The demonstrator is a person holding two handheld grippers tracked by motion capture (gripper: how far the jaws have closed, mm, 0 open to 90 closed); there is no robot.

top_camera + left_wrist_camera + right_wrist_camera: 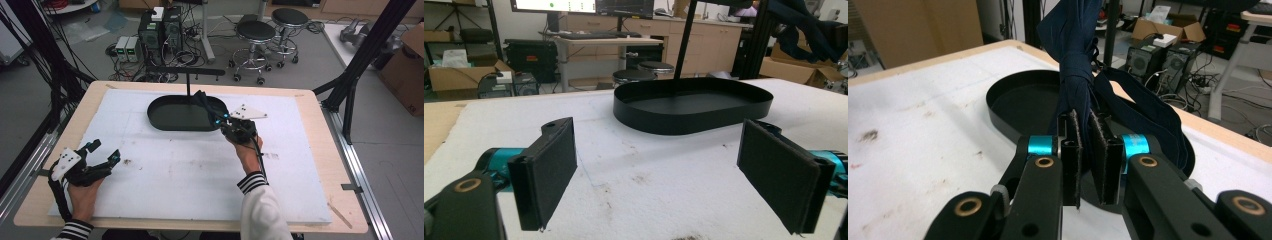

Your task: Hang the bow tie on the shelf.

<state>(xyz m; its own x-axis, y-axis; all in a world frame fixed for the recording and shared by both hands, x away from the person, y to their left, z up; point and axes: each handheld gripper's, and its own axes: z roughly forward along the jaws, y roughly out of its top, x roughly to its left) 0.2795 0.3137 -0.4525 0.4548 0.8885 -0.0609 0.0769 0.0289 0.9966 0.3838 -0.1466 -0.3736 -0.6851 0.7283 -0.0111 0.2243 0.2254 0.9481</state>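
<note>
A dark blue cloth, perhaps a garment, hangs over the black oval tray, pinched in the right gripper. The left gripper, jaws wide and empty, rests on the white table cover, well apart.

I see the tray at the far middle of the surface. My right gripper holds the cloth above the tray's right end; my left gripper sits near the front left corner.
</note>
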